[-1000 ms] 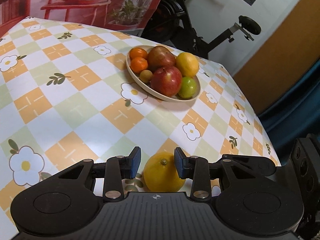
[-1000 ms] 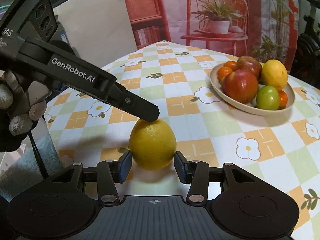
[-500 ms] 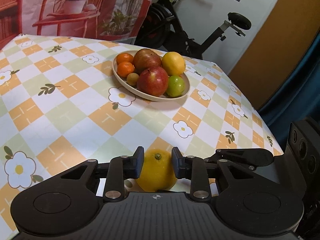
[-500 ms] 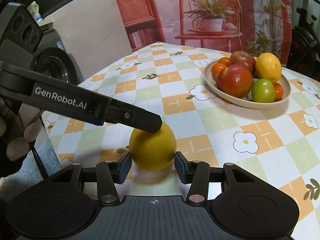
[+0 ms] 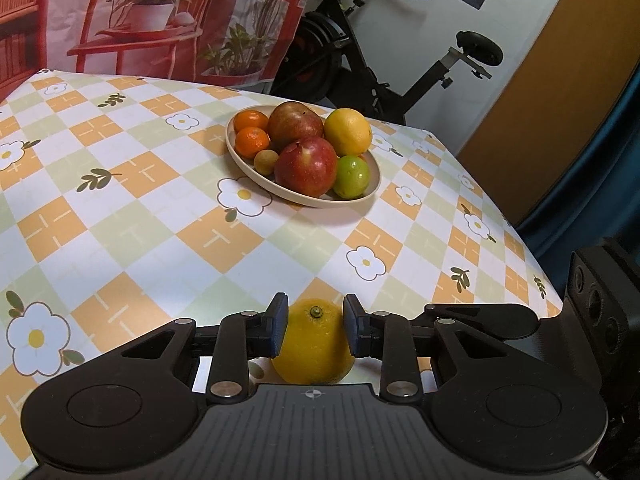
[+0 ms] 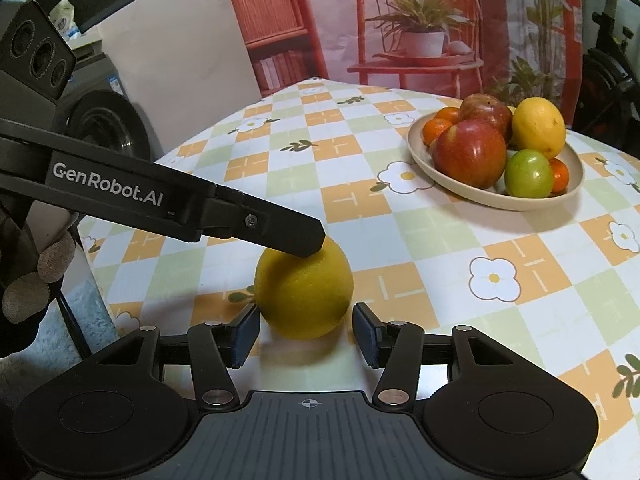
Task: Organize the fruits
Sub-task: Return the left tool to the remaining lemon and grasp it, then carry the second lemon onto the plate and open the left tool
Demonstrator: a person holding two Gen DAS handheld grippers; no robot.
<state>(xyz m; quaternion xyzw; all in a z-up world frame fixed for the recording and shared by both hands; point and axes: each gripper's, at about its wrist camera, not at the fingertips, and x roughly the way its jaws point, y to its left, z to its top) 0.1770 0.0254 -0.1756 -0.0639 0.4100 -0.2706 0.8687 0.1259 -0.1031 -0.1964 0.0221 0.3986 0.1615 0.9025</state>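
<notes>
A yellow citrus fruit (image 5: 314, 346) lies near the table's front edge, and my left gripper (image 5: 314, 320) is shut on it, both pads pressing its sides. In the right wrist view the same yellow fruit (image 6: 304, 284) sits between the pads of my right gripper (image 6: 306, 328). Its jaws are opening, with a gap on each side of the fruit. The left gripper's finger (image 6: 280, 232) comes in from the left over the fruit's top. A beige bowl (image 5: 304, 200) farther back holds apples, mandarins, a lemon and a green fruit.
The bowl (image 6: 480, 200) stands at the right in the right wrist view. The checked tablecloth (image 5: 132, 236) drops off at the table's edge just right of the fruit. A gloved hand (image 6: 28, 292) holds the left gripper. An exercise bike (image 5: 360, 60) stands behind the table.
The left pads have closed in onto the yellow fruit. The right pads have spread apart and no longer touch it. The fruit has stayed in place.
</notes>
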